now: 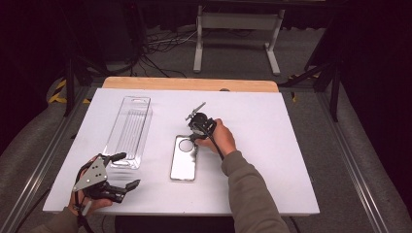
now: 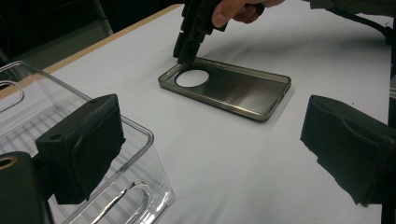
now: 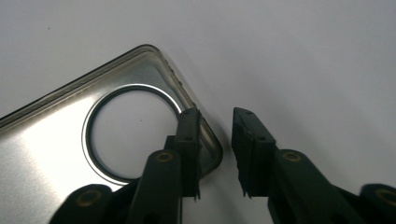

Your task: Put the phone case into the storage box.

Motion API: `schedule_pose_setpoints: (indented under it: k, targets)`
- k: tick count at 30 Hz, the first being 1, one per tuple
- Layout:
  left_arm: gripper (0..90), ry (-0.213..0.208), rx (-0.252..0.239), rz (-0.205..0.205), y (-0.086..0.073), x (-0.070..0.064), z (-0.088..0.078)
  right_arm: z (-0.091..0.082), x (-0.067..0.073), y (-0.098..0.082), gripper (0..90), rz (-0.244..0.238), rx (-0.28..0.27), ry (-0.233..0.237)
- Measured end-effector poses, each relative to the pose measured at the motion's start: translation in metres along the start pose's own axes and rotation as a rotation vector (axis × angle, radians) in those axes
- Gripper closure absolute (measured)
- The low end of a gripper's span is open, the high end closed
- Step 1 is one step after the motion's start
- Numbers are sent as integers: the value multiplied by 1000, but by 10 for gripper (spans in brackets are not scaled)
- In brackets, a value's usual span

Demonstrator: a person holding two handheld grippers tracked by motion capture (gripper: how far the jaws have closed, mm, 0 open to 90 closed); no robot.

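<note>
A grey-rimmed phone case [image 1: 183, 162] with a round camera hole lies flat, inside up, in the middle of the white table [image 1: 272, 145]. My right gripper [image 1: 193, 137] points down at the case's far corner. In the right gripper view the right gripper [image 3: 217, 114] straddles the case [image 3: 46, 149] rim: one jaw inside beside the hole, the other outside, with a sliver of table showing between it and the rim. My left gripper [image 1: 128, 170] rests open at the table's near left. The left gripper [image 2: 212, 116] faces the case [image 2: 243, 91] and the right gripper [image 2: 187, 58].
A long clear plastic packaging tray [image 1: 128, 131] lies left of the case, its near end next to my left gripper's jaw; it is also in the left gripper view [image 2: 28, 93]. A wooden strip [image 1: 189, 83] borders the table's far edge. Cables and a white stand are on the floor beyond.
</note>
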State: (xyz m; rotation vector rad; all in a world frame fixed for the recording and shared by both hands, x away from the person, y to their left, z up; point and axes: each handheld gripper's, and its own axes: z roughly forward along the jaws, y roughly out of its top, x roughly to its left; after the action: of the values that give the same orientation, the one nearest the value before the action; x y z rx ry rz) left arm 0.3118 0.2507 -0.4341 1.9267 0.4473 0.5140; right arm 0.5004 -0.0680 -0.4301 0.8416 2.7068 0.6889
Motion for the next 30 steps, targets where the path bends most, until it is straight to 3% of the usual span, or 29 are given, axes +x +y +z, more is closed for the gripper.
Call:
schedule_pose_setpoints:
  k: [5,9,11,17,24,30]
  targets:
    - [64,-5,4,-9,-1,0,1,1,0,0,823,-51,-1,0]
    - [64,-10,11,-8,-1,0,2,2,1,1,891,-129,23,-20]
    - [64,-10,12,-3,-1,0,2,2,1,2,892,-177,28,-25]
    - [64,-18,17,-12,-1,1,2,2,4,2,898,-246,10,-42]
    - [70,-21,9,-23,0,1,2,-14,8,0,900,-298,-92,-75]
    - [77,-7,-9,-37,4,1,2,-46,20,-2,899,-363,-198,-129]
